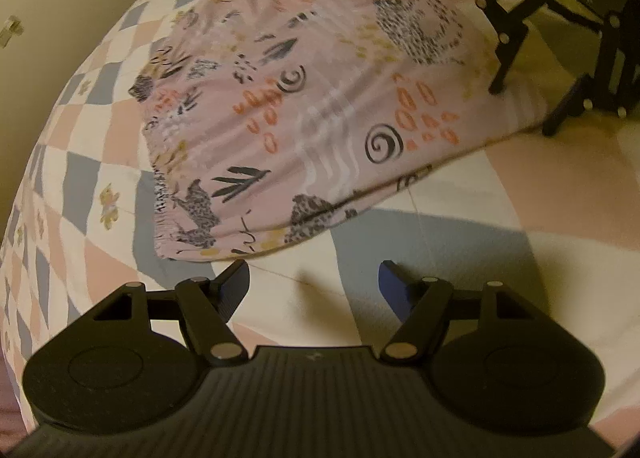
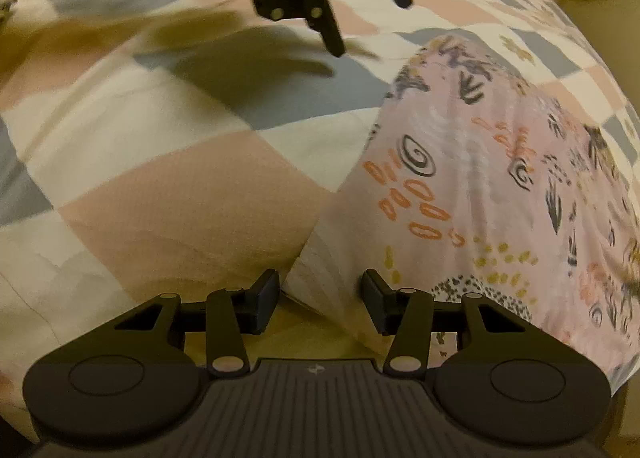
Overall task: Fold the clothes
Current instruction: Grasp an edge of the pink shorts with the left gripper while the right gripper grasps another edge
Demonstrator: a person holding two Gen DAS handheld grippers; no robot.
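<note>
Left gripper (image 1: 314,284): jaws spread wide, nothing between, hovering above checkered bedspread (image 1: 92,173). Folded pink patterned garment (image 1: 320,97) just beyond fingertips, 12 o'clock, lying flat on bedspread.

Right gripper (image 2: 320,300): jaws parted, straddling near corner of same garment (image 2: 500,185), not clamped. Cloth spreads away toward 2 o'clock. Left gripper's black fingers (image 2: 332,33) visible at 12 o'clock, above bedspread (image 2: 168,193).

Left wrist view: looked down along its fingers from low over the checked bedspread (image 1: 460,185), facing the pink patterned garment (image 1: 304,97). Right wrist view: close above the garment's corner (image 2: 332,258). Shared: garment, bedspread.
</note>
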